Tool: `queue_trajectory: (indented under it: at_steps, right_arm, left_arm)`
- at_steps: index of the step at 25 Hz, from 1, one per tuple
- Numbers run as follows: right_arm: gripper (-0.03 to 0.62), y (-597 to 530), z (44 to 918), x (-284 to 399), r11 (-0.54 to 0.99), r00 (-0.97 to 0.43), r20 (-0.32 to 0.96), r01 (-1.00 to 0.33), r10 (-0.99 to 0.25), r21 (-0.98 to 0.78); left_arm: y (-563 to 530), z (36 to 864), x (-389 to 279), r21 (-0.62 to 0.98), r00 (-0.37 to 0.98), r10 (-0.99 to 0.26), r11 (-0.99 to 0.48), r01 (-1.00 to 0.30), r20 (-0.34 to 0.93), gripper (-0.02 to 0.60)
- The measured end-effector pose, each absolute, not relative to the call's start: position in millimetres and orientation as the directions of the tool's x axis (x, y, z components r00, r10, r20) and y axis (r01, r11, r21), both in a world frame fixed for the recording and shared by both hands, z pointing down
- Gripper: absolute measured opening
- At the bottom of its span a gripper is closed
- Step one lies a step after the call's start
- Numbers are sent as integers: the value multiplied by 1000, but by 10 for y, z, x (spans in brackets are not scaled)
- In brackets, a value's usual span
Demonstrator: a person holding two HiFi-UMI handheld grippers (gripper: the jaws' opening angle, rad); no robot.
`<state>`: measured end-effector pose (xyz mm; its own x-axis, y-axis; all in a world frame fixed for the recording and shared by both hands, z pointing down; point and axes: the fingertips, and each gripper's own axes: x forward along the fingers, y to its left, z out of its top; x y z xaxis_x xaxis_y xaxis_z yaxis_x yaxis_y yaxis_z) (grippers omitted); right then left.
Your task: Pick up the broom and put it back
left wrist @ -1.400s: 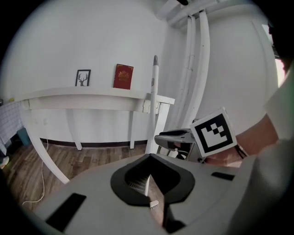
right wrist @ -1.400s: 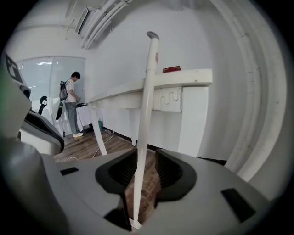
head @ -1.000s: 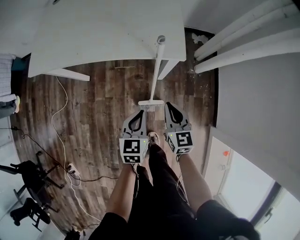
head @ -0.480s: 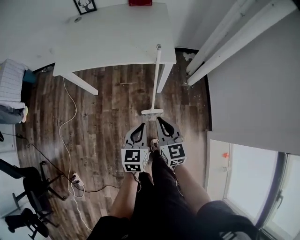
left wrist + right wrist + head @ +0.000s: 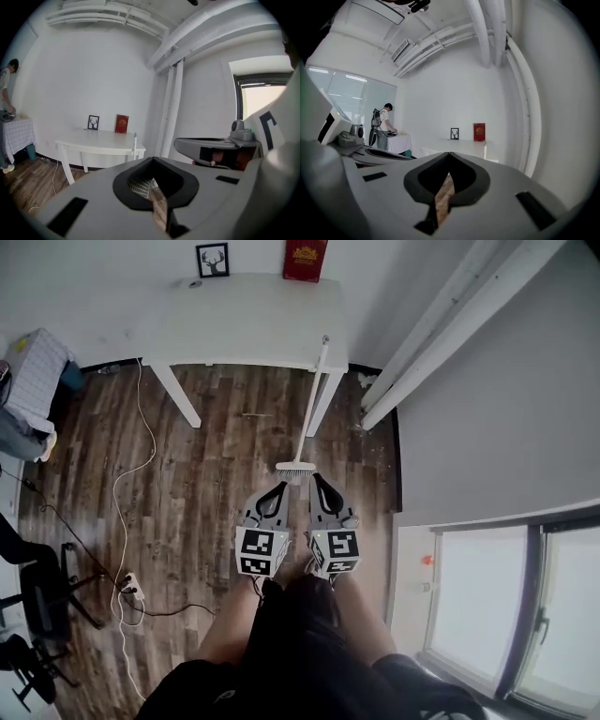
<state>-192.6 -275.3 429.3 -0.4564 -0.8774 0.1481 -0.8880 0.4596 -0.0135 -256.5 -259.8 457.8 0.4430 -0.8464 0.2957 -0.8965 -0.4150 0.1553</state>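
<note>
My left gripper (image 5: 281,487) and right gripper (image 5: 316,482) are pinched shut, empty. The broom (image 5: 310,404) leans on the table (image 5: 244,324), upper centre. I'd pull away gently, clear of its bristles.

- Left gripper (image 5: 278,487): grey shell, two tapering jaws framing a black-lined teardrop opening, black slots in the top face.
- Right gripper (image 5: 316,480): same build and colours, with a small grey knob on its side.
- Cube (image 5: 258,552), one at the rear of each gripper: white faces with black square markers.
- Person: black clothing (image 5: 300,634), short black sleeves, bare forearms.
</note>
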Motion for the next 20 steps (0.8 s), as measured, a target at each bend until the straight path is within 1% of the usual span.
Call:
queue_trajectory:
  at_steps: [5, 9, 13, 16, 20]
  right_arm:
    - [21, -2429, 3751, -1687, 482, -475, 91, -874, -875, 66]
    - [21, -2010, 3568, -1432, 521, -512, 102, -846, -853, 116]
    - [21, -1592, 3354, -1069, 552, -549, 61, -821, -833, 144]
    - [21, -1347, 3353, -781, 554, -555, 41, -820, -831, 140]
    - [21, -1113, 3302, -526, 540, -540, 28, -836, -841, 94]
  left_arm:
    - [-2336, 4142, -2279, 141, 462, -859, -441, -886, 220, 0]
    - [-1989, 3960, -1993, 125, 460, -866, -444, -888, 197, 0]
    - [-1666, 3861, -1637, 108, 443, -879, -430, -896, 176, 0]
    - [-1425, 3867, -1345, 122, 428, -887, -412, -903, 173, 0]
    - [-1200, 3753, -1019, 110, 447, -880, -434, -894, 159, 0]
